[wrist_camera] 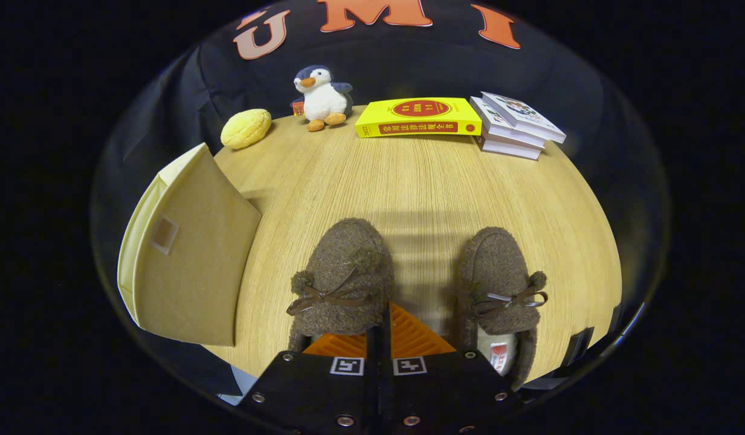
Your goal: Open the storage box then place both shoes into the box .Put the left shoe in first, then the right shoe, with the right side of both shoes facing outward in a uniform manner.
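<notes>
In the gripper view we are seeing our gripper (379,338) sitting with its fingers pressed together, gripping nothing, just behind the left shoe (342,279), the right shoe (499,284) lying beside it on the wooden table (420,181), the storage box (188,254) standing closed further left.

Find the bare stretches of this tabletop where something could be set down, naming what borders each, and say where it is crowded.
Widest bare patch: mid-table, between the two slippers and the yellow book. A narrower strip lies between the left slipper and right slipper. Crowded: the far edge, with bun, penguin, book stack; storage box on the left. The gripper, fingers closed, sits over the left slipper's heel.
</notes>
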A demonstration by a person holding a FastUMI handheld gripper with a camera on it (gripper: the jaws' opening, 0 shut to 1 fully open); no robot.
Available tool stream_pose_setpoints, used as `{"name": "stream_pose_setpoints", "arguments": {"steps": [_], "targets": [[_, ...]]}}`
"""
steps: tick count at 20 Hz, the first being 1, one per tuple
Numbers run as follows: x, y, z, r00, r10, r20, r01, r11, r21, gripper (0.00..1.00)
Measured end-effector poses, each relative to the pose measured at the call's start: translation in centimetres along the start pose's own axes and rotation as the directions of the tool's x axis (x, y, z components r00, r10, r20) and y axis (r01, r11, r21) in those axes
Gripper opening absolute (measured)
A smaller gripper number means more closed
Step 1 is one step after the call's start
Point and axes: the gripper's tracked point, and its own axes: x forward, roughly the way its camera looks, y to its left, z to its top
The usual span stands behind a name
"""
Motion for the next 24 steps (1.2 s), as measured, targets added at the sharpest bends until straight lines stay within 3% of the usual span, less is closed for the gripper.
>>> {"name": "stream_pose_setpoints", "arguments": {"steps": [7,15,20,24], "targets": [[-7.8,4.0,5.9,0.996,0.049,0.072,-0.049,0.999,-0.001,0.03],[-13.2,14.2,12.5,0.976,0.164,0.145,-0.152,0.984,-0.089,0.03],[-12.4,21.5,12.3,0.971,0.225,0.079,-0.214,0.968,-0.132,0.03],[-10.1,25.4,11.4,0.977,0.210,0.036,-0.203,0.967,-0.155,0.03]]}}
